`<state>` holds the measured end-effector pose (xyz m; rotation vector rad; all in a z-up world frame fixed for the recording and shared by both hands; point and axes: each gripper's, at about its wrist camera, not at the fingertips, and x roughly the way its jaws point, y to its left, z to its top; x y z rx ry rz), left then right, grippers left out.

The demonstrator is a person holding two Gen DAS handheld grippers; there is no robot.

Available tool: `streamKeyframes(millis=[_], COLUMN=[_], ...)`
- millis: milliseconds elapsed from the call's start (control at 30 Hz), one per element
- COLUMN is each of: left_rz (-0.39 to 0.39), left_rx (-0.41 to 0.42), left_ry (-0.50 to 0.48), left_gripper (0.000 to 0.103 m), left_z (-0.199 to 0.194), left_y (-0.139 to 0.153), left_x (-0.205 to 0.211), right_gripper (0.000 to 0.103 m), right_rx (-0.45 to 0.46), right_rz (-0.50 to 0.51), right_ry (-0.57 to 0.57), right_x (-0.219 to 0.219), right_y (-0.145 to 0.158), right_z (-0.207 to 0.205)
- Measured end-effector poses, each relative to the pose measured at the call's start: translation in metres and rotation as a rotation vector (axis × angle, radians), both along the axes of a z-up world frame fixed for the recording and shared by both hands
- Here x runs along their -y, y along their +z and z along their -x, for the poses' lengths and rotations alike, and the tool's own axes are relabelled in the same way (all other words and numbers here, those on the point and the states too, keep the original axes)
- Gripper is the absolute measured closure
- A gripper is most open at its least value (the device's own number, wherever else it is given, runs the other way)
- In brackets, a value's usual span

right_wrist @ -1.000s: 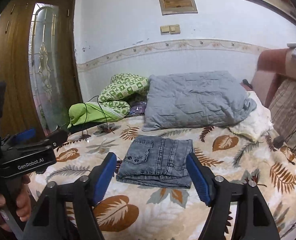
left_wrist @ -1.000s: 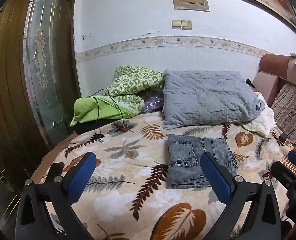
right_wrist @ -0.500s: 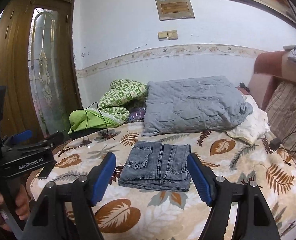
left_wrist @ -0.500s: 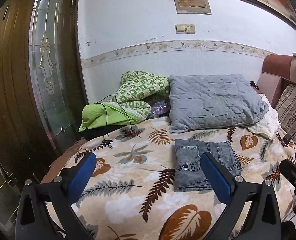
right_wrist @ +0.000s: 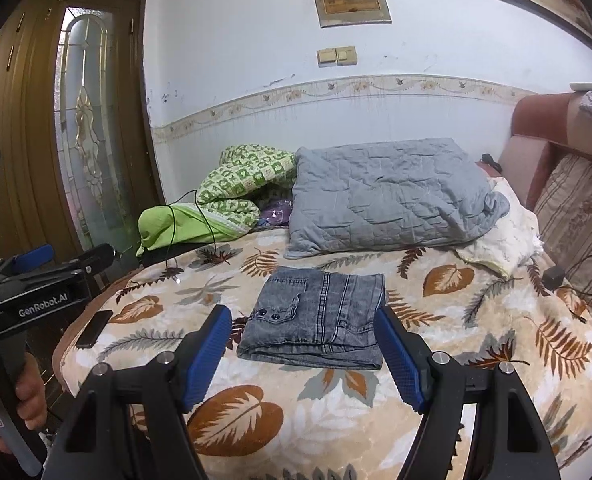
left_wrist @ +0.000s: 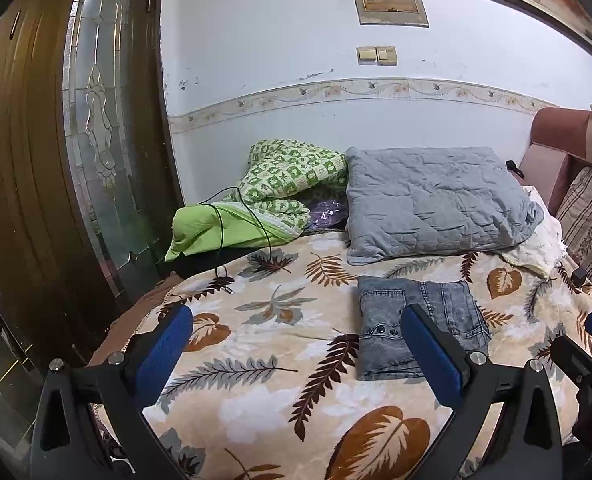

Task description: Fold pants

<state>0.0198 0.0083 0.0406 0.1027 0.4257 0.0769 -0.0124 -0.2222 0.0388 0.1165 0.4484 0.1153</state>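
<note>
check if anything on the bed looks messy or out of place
The folded jeans lie flat and tidy. Odd bits: a black cable trails over the rumpled green quilt, and a phone sits at the blanket's edge.

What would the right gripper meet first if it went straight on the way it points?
Most likely the folded jeans, which lie centred between the open jaws of the right gripper on the leaf-print blanket. Nothing shows in between, though depth is unclear.

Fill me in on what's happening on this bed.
A person holds a hand-held gripper in each hand over a leaf-patterned blanket. A pair of grey washed-denim pants lies on it folded into a compact rectangle, in front of a grey quilted pillow. Both the left hand-held gripper and right hand-held gripper are open, touching nothing.
</note>
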Motion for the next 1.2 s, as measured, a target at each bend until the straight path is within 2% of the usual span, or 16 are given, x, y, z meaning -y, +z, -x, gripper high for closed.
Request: streamKeyframes(millis=[400, 1200], left_rz=[-0.004, -0.003], left_rx=[-0.057, -0.083], left_ry=[0.004, 0.021], left_gripper=[0.000, 0.000], left_z=[-0.012, -0.023], left_y=[-0.017, -0.027], left_x=[-0.005, -0.010], right_gripper=[0.026, 0.026], right_rx=[-0.052, -0.076], right_rz=[0.000, -0.003], right_ry=[0.004, 0.010], right_x=[-0.002, -0.004], right_y=[-0.014, -0.023], right_z=[-0.009, -0.017])
